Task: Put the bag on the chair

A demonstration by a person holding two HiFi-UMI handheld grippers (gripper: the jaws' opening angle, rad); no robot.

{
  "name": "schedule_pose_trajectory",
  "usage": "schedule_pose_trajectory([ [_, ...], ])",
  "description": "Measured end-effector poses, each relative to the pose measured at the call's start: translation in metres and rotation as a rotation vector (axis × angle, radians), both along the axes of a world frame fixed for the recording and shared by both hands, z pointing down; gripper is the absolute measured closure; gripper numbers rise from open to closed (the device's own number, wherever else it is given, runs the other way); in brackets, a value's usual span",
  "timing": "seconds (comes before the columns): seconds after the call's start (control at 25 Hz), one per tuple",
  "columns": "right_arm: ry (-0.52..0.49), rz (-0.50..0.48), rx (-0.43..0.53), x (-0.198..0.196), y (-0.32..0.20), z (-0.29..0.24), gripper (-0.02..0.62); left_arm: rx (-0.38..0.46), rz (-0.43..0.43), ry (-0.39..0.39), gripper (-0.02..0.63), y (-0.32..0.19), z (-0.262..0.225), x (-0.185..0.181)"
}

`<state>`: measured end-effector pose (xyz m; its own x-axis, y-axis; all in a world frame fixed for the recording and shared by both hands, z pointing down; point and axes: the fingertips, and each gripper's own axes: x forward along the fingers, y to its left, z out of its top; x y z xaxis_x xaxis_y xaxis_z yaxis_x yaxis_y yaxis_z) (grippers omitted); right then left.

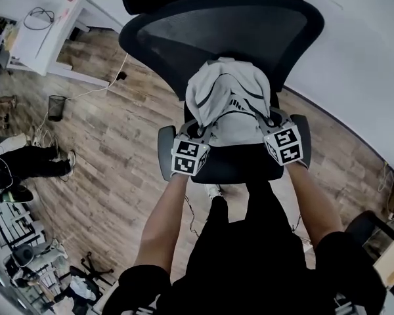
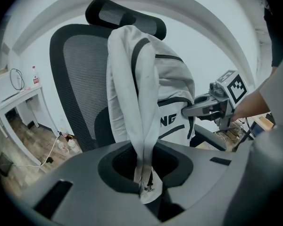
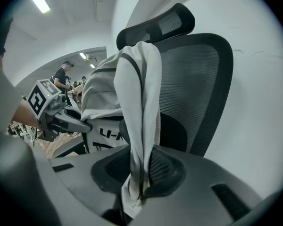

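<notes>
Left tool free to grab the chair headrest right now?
Probably not. The left tool is shut on the bag, and the bag sits between it and the headrest.

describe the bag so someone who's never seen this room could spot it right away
Find the black mesh office chair. In front of its backrest, over the seat, is the bag, pale grey fabric with dark trim and lettering, pinched at either side by the left gripper and the right gripper. It is the only pale, soft thing against the dark chair.
</notes>
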<state>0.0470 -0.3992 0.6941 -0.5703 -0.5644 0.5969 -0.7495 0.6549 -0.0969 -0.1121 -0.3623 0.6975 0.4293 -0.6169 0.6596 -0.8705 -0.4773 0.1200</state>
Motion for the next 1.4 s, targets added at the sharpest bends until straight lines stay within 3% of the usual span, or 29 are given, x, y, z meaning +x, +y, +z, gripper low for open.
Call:
schedule_pose_trajectory([
  [0.44,0.024,0.041,-0.075,0.005,-0.009,0.048,0.513,-0.087,-0.021,-0.006,0.517,-0.015,0.040,-0.001],
  [0.64,0.021,0.040,-0.071,0.005,-0.010,0.053,0.502,-0.071,-0.035,0.021,0.511,-0.016,0.044,-0.004],
  [0.72,0.029,0.036,-0.074,0.008,-0.010,0.057,0.464,-0.060,-0.044,0.009,0.487,-0.017,0.047,-0.003],
  [0.84,0.051,0.028,-0.076,0.011,-0.009,0.054,0.369,-0.048,-0.049,-0.031,0.356,-0.019,0.046,-0.006],
  [0.96,0.057,0.065,-0.066,0.020,-0.008,0.046,0.310,-0.032,-0.030,-0.026,0.302,-0.021,0.035,-0.009],
  [1.12,0.024,0.137,-0.037,0.037,0.021,0.040,0.279,0.014,-0.021,0.018,0.281,0.002,0.020,-0.013],
  [1.4,-0.032,0.150,0.029,0.029,0.047,-0.006,0.279,0.078,-0.075,0.057,0.281,0.025,-0.021,-0.031],
])
